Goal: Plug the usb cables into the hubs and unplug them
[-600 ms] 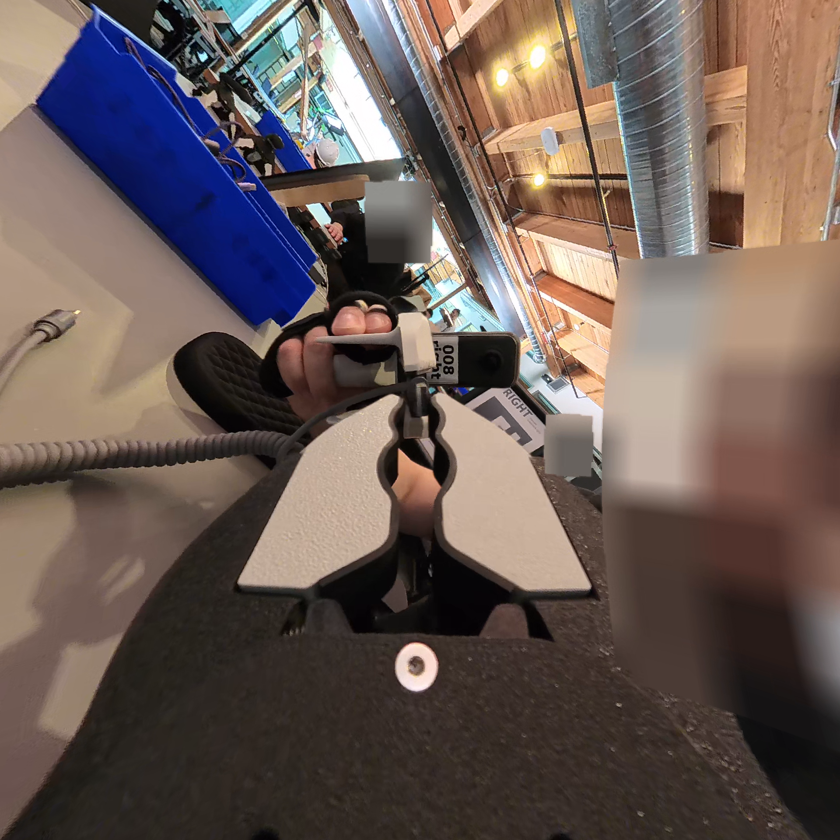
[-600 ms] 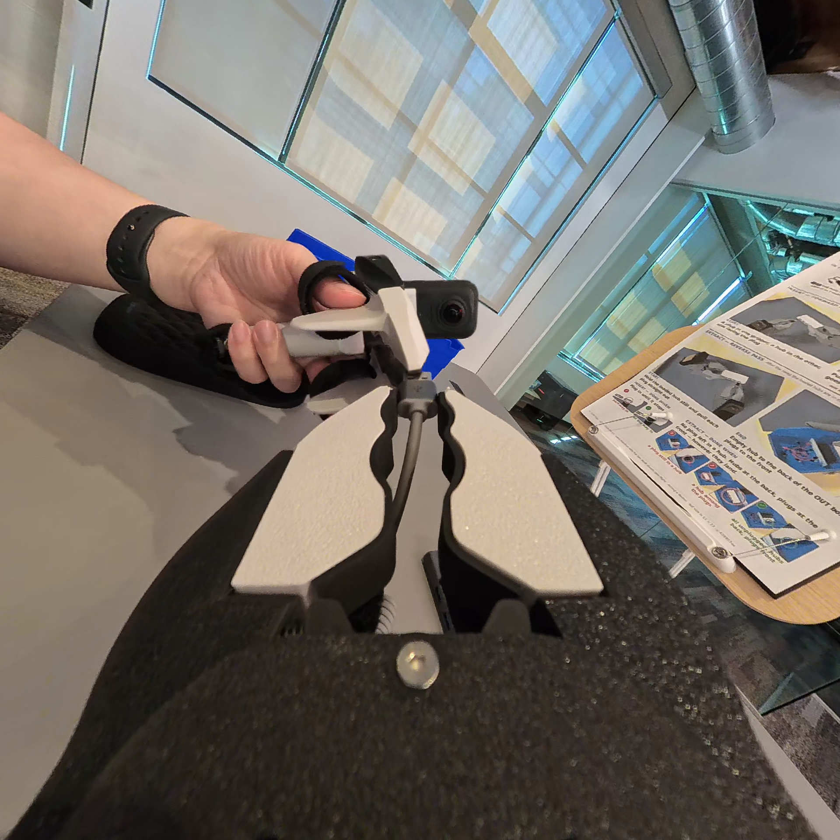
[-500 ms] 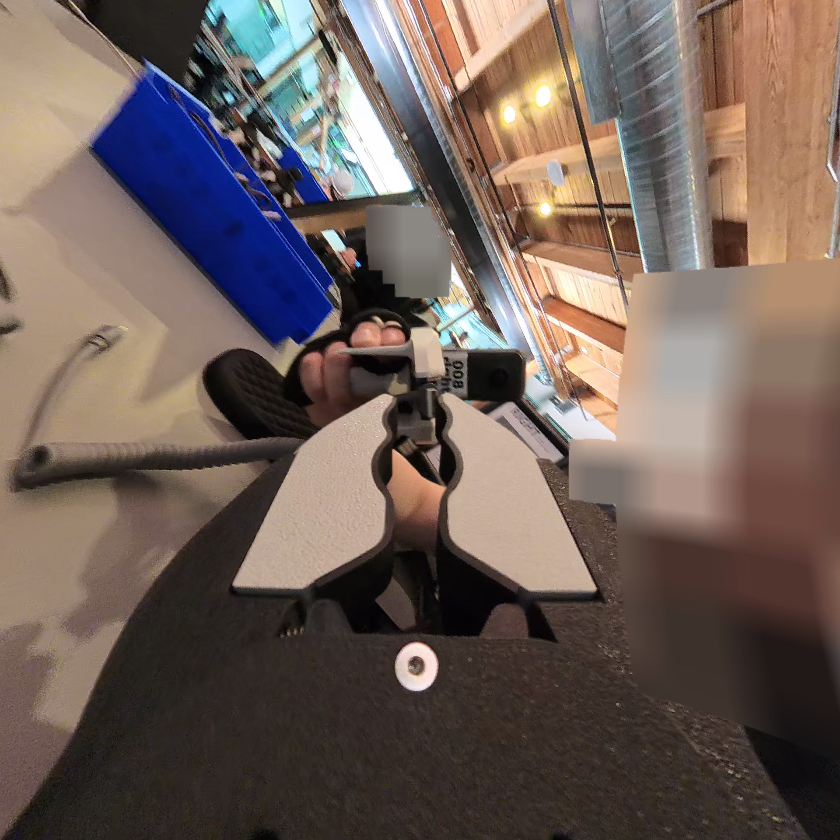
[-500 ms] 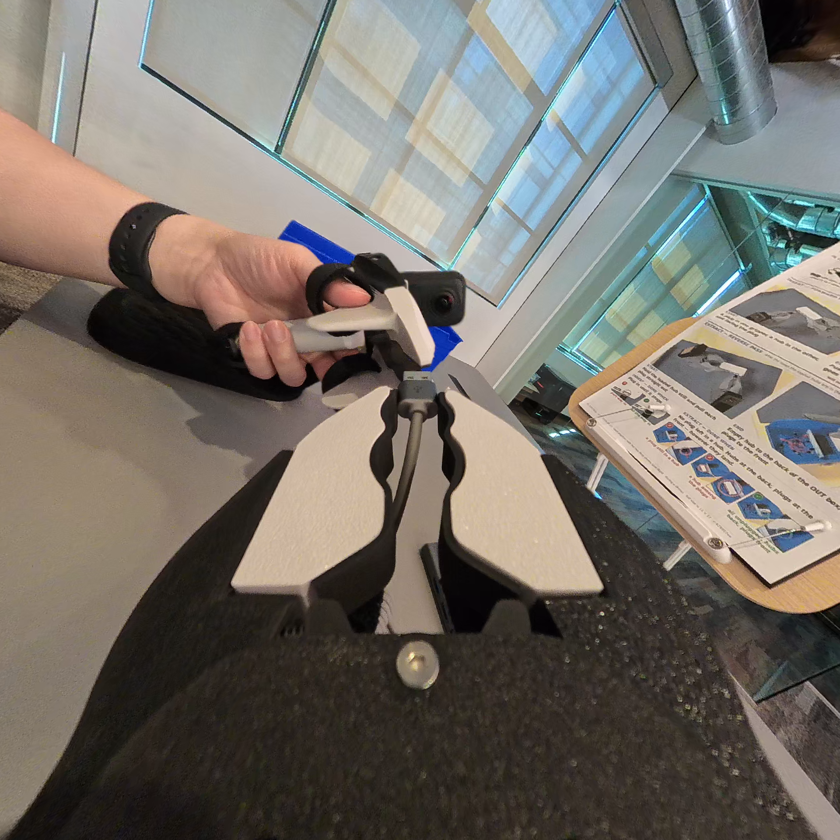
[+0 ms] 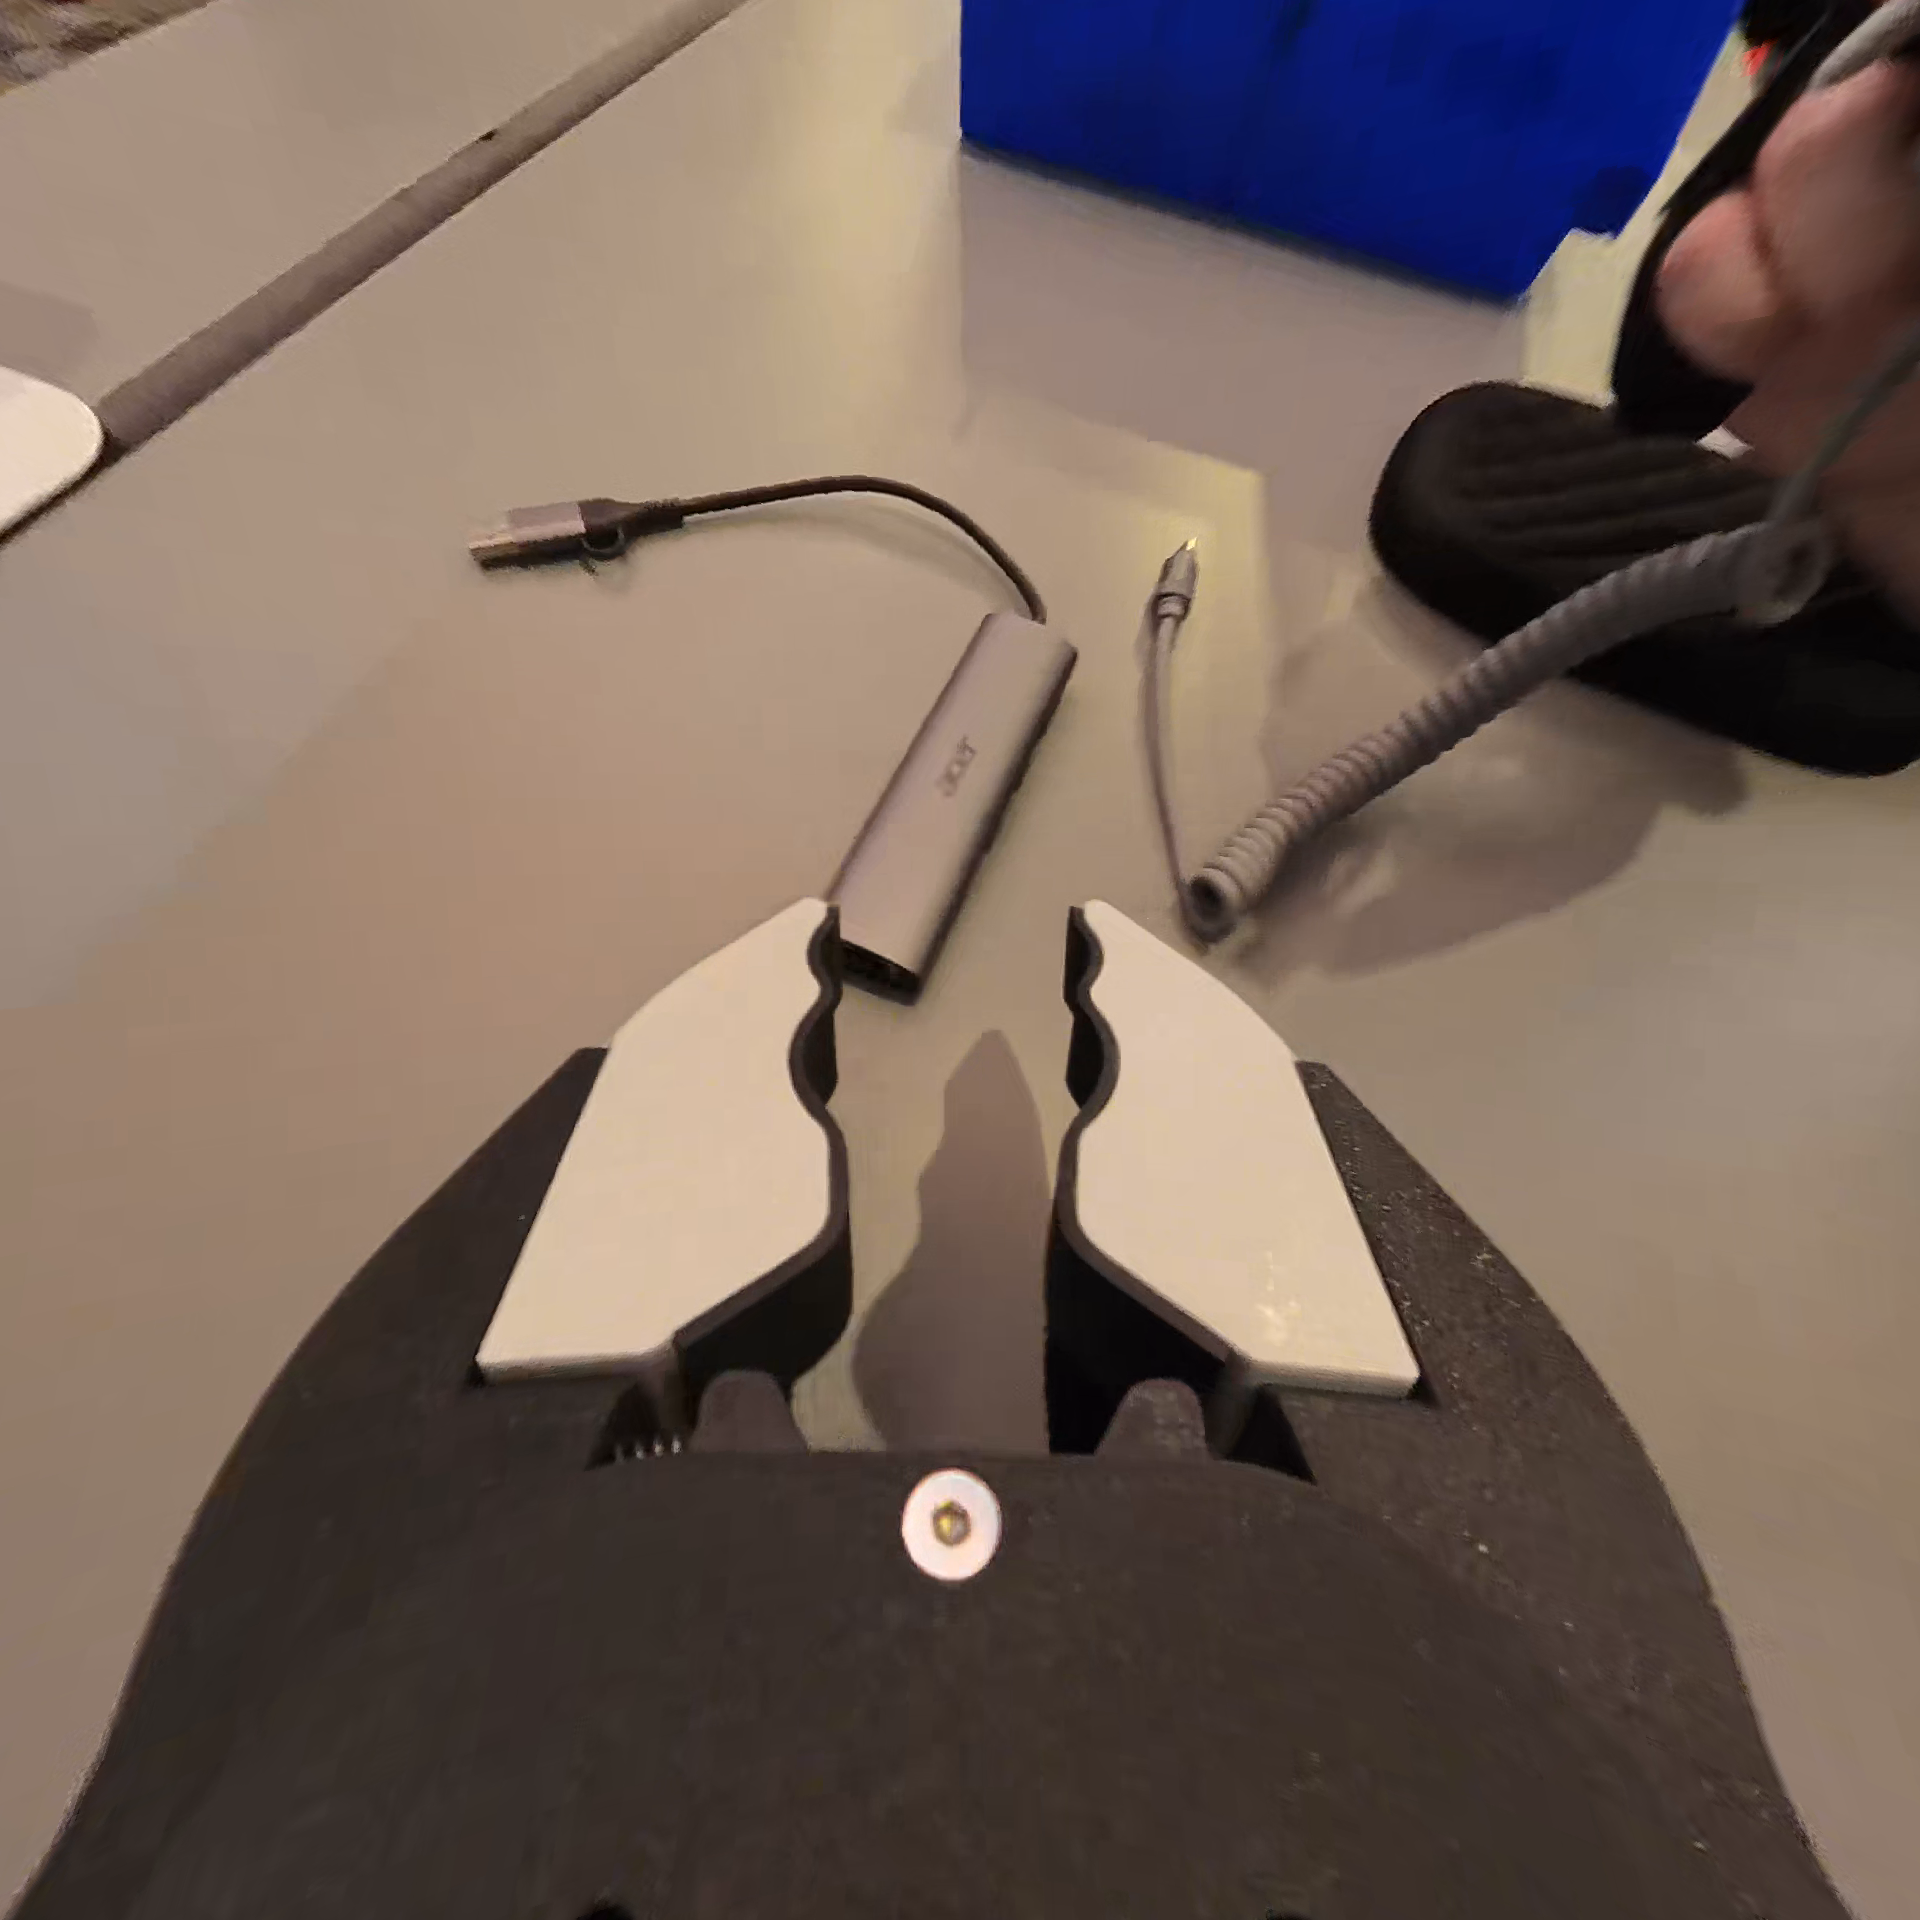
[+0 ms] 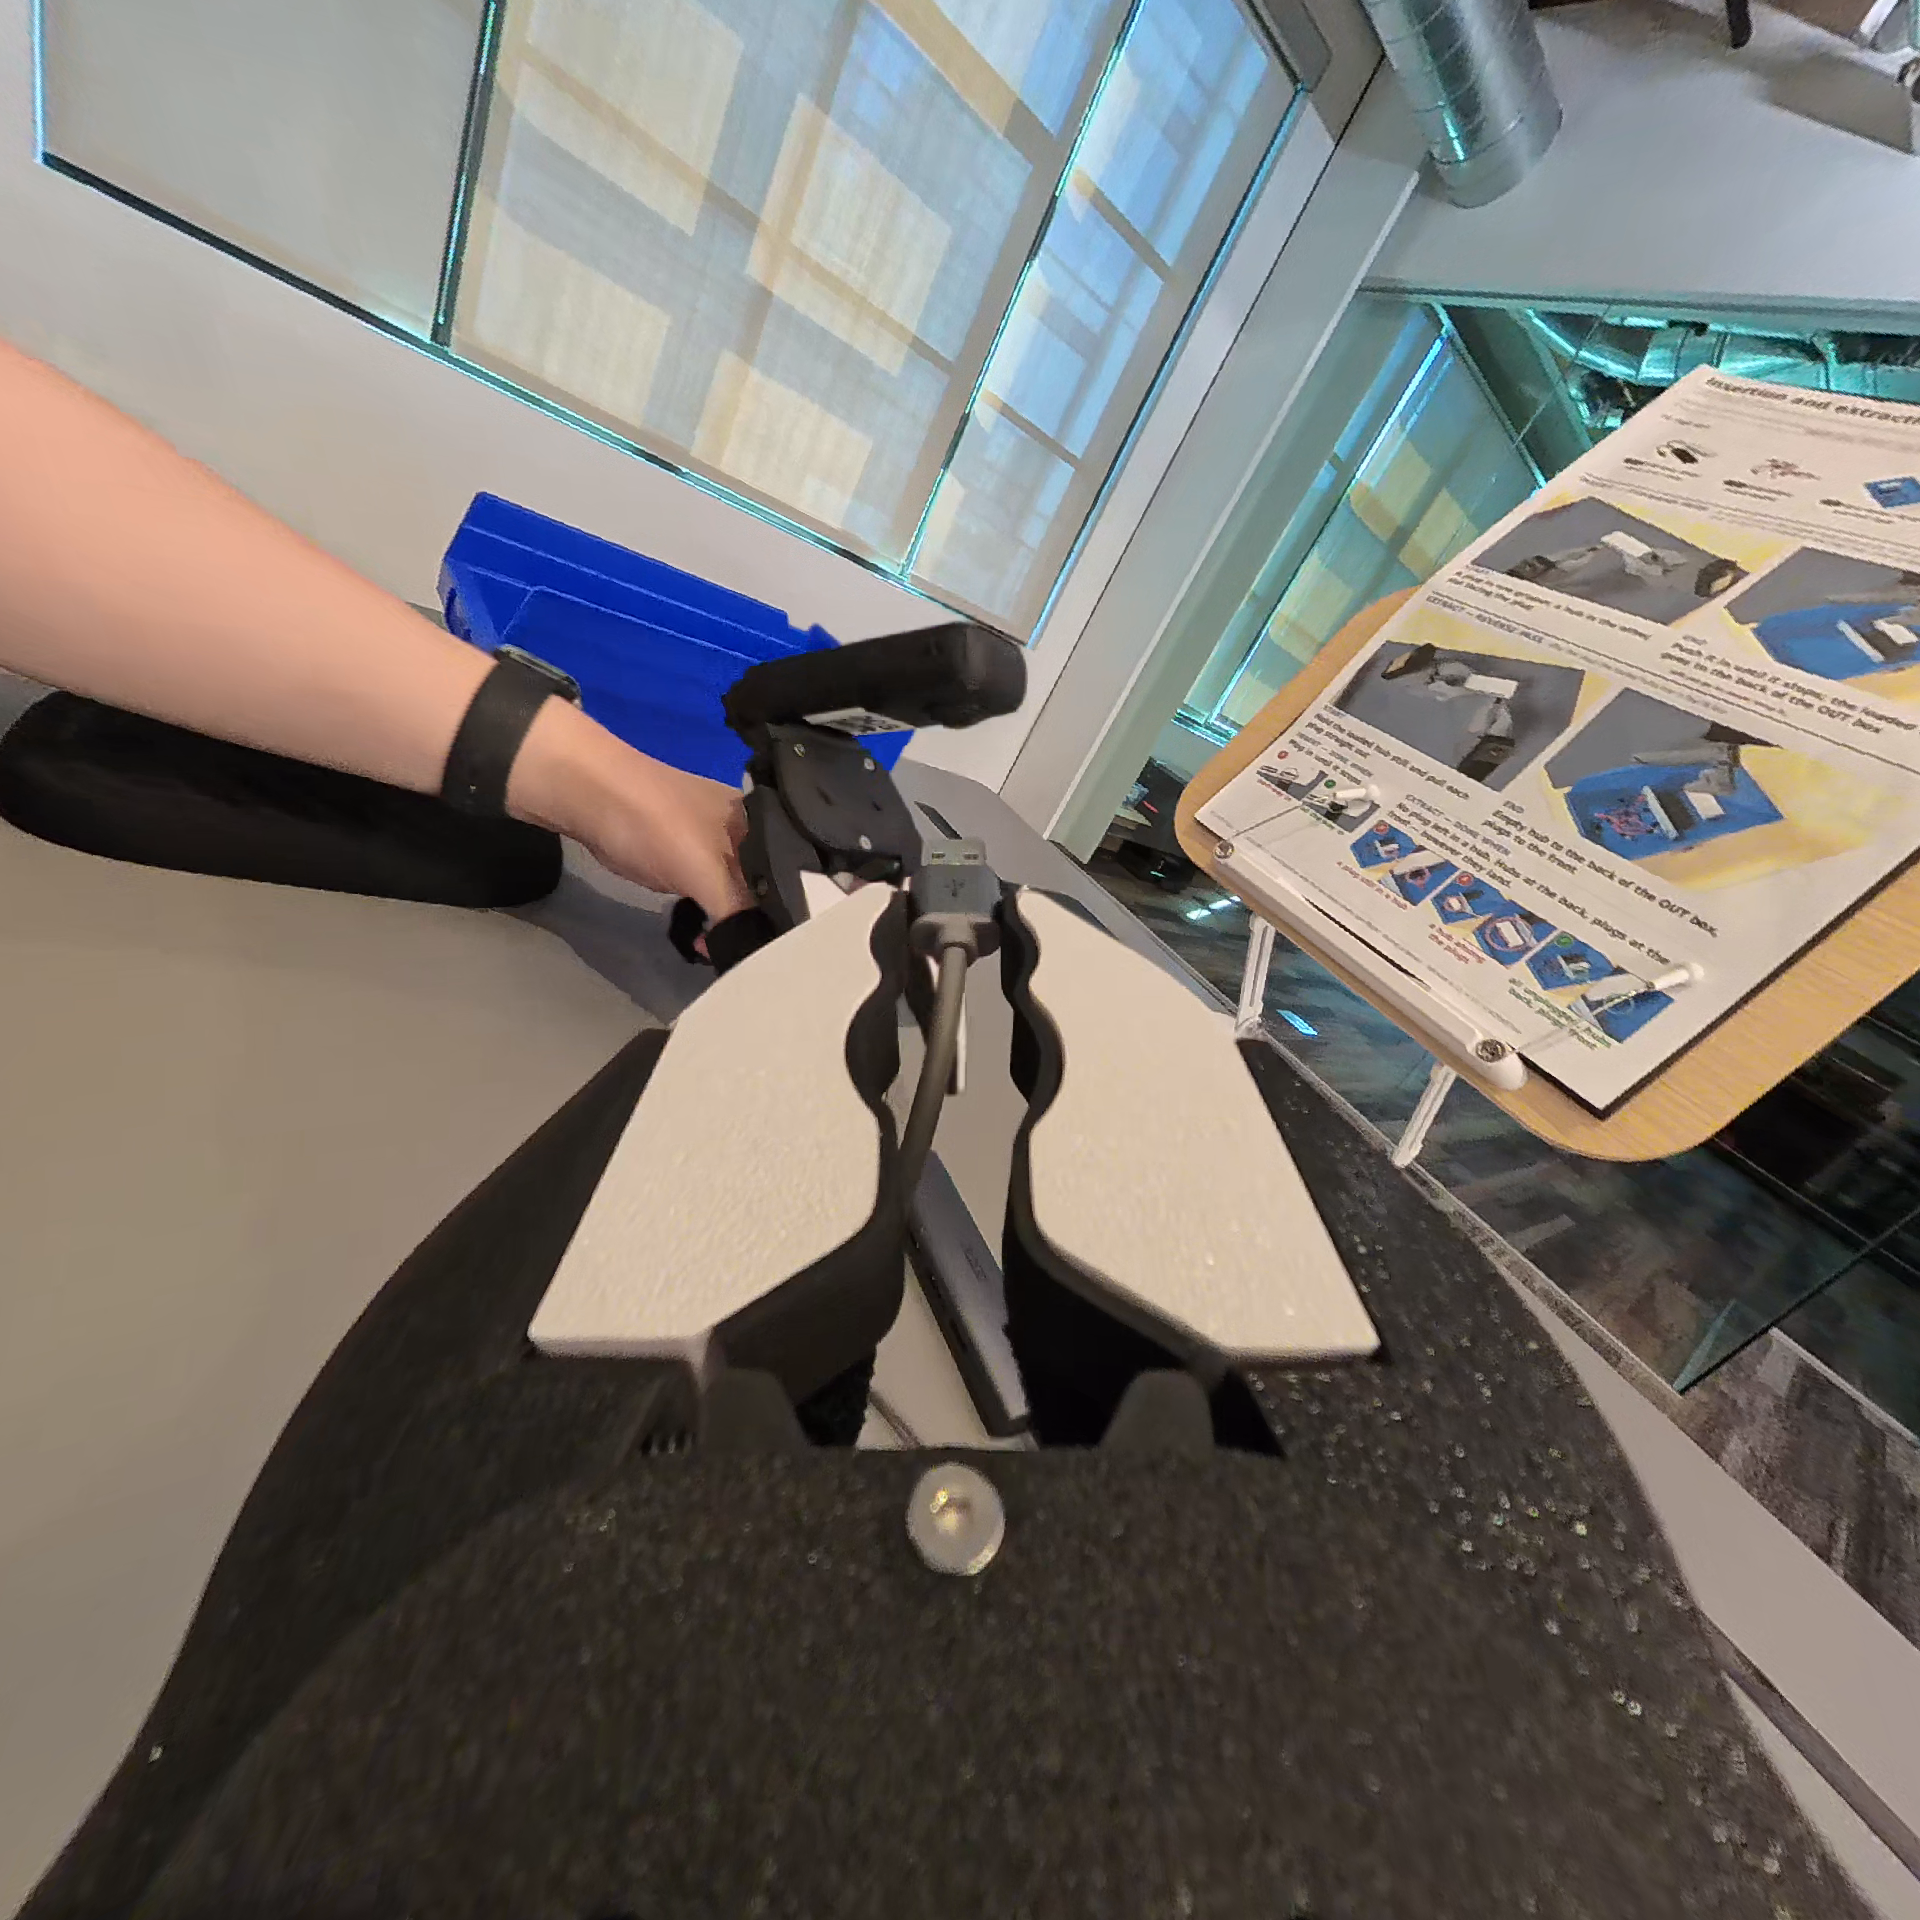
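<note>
On the grey table [image 5: 416,831] just ahead of your left gripper [image 5: 948,914] lies the slim grey USB hub [image 5: 951,784], its near end touching the tip of the left finger, its short black pigtail cable [image 5: 831,499] curving away to the far left. Your jaws there stand released with nothing between them, which suits a reach: the hub's near end points at you, so you can probably close around its body.

Just right of the hub rests the coiled grey cable [image 5: 1455,727], its small plug [image 5: 1179,577] pointing away from you, the coil climbing toward your right hand [image 5: 1808,239] at the far right.

Your right gripper [image 6: 951,894] is clenched on a USB-A plug [image 6: 954,868], metal tip protruding past the fingertips, likely so it can enter a port. Beyond sit a blue bin [image 6: 623,634] and, right, an instruction sheet [image 6: 1621,748] propped on its stand.
</note>
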Demonstrator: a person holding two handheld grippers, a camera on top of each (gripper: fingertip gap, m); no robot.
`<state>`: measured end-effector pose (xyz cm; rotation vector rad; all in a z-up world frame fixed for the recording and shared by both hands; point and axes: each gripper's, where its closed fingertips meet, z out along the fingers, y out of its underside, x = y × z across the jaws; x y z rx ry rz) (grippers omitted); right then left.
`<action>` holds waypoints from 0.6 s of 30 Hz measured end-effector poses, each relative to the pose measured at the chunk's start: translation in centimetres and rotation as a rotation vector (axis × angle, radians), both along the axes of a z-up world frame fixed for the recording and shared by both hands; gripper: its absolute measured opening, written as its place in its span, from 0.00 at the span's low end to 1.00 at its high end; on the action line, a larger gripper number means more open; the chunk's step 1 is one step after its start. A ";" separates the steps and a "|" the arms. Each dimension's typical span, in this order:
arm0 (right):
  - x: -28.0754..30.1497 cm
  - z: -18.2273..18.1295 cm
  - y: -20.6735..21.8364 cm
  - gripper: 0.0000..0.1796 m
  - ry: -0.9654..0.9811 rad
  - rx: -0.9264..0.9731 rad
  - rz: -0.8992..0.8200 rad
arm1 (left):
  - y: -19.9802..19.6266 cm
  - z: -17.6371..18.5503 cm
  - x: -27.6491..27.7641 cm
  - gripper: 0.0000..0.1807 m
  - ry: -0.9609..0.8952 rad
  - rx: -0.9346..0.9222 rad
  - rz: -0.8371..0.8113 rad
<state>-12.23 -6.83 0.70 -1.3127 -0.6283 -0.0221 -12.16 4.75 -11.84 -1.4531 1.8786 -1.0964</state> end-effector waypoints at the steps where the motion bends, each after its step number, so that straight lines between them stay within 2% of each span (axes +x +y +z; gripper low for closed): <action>1: 0.1 -0.1 0.0 0.09 0.000 -0.002 -0.002 | 0.4 -0.5 0.4 0.26 0.016 0.039 0.001; 7: 0.4 -0.3 0.0 0.10 0.000 -0.009 -0.009 | 0.5 -3.6 1.6 0.29 0.144 0.155 -0.065; 13: 0.7 -0.3 0.0 0.09 0.008 -0.012 -0.011 | 0.0 -4.2 2.6 0.31 0.170 0.127 -0.078; 16: 0.7 -0.3 0.0 0.09 0.007 -0.014 -0.011 | 0.2 -4.1 2.6 0.29 0.170 0.124 -0.052; 18: 0.7 -0.4 0.0 0.09 0.006 -0.017 -0.009 | 0.4 -4.1 2.5 0.21 0.175 0.125 -0.030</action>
